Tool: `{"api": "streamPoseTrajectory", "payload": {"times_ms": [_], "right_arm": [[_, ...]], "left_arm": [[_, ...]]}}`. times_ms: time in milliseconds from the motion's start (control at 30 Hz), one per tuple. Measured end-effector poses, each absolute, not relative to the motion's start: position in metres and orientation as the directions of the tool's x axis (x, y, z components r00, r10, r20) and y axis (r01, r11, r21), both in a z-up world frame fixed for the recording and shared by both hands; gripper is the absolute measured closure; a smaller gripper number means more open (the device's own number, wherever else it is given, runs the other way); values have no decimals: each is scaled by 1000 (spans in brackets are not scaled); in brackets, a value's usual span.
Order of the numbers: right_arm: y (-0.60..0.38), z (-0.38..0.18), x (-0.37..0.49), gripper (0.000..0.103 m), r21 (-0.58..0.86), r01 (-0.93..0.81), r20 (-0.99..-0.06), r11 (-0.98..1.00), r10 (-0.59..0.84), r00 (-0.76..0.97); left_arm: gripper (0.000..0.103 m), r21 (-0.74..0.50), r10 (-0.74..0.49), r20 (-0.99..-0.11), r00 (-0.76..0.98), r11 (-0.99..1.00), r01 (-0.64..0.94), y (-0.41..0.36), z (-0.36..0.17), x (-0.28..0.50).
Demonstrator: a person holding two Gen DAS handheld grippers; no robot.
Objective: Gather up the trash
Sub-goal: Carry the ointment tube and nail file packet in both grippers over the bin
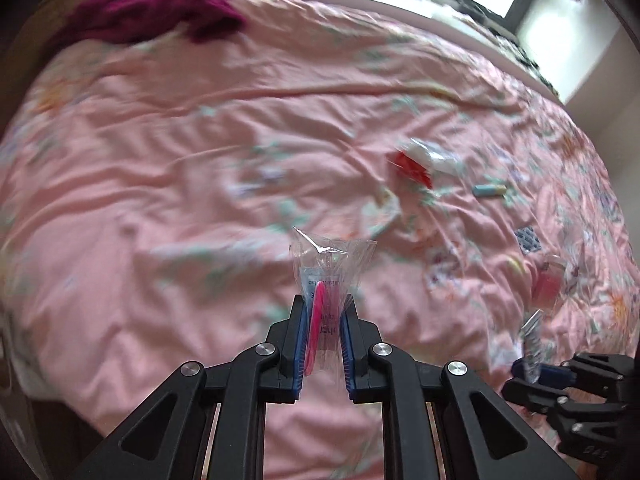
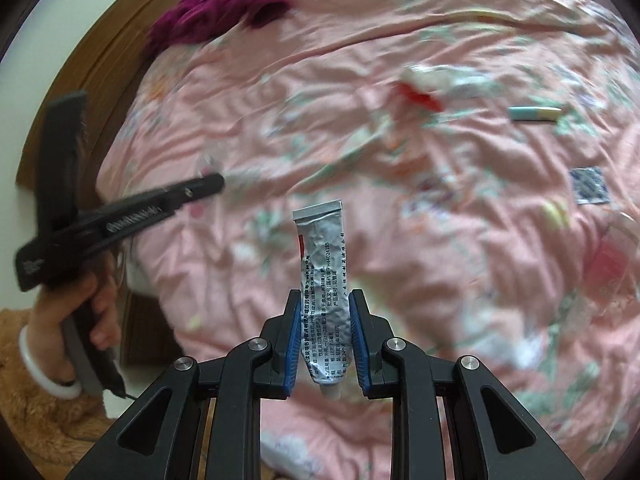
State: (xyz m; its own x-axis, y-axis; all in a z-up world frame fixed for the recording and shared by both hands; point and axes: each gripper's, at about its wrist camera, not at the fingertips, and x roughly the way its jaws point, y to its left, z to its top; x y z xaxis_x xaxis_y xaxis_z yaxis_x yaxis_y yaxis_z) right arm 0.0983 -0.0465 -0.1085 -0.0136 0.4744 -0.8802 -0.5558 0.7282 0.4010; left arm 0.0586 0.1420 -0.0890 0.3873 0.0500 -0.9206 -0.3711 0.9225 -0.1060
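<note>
Left wrist view shows the left gripper (image 1: 325, 332) clamped on a clear crinkled plastic wrapper with a pink strip inside (image 1: 326, 280), the wrapper standing up between the blue pads (image 1: 299, 340). Over on the right wrist view, the right gripper (image 2: 325, 340) is closed on a crumpled silver ointment tube with black print (image 2: 323, 300), long axis running straight out along the fingers, white cap end toward the camera. So both tools are full, and I'd judge the next thing is to drop these off somewhere; no bin shows in either picture. More litter lies ahead and to the right on the rumpled pink floral bedspread (image 1: 160, 160): a red and white wrapper (image 2: 420, 88), a small blue and yellow stick (image 2: 534, 114), a blue patterned sachet (image 2: 590, 190) and a pinkish clear packet (image 2: 608, 266), though the blur makes that last one hard to read. All of it sits nearer the right gripper than the left. A dark magenta knitted garment (image 2: 224, 12) is heaped at the far edge, well apart from the trash. Nothing on the bedspread stands between the grippers and those pieces.
</note>
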Motion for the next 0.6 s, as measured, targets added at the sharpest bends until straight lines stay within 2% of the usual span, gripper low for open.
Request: {"api": "streamPoseTrajectory", "payload": {"times_ms": [167,300,467,600], "right_arm": [[-2,-97,44,81,405,-683,-871,608,483,-86],[39,-94,-5,81,412,-767,-866,492,472,-163],[92,-82,-77,81,418,-855,-862,306,432,-267],[126,-76,-128,81,413,-895,-864,167,382,-328]], "left_arm": [[87,-102,140,-907,398,843,-529,176,-67,-26],[87,-62,226,-912,343,750,-659,204,-64,-106],[87,-18,296,-930,218,555,-832,239,-74,-226],[87,-15,293,-948,126,357,-934,256,-95,-324]]}}
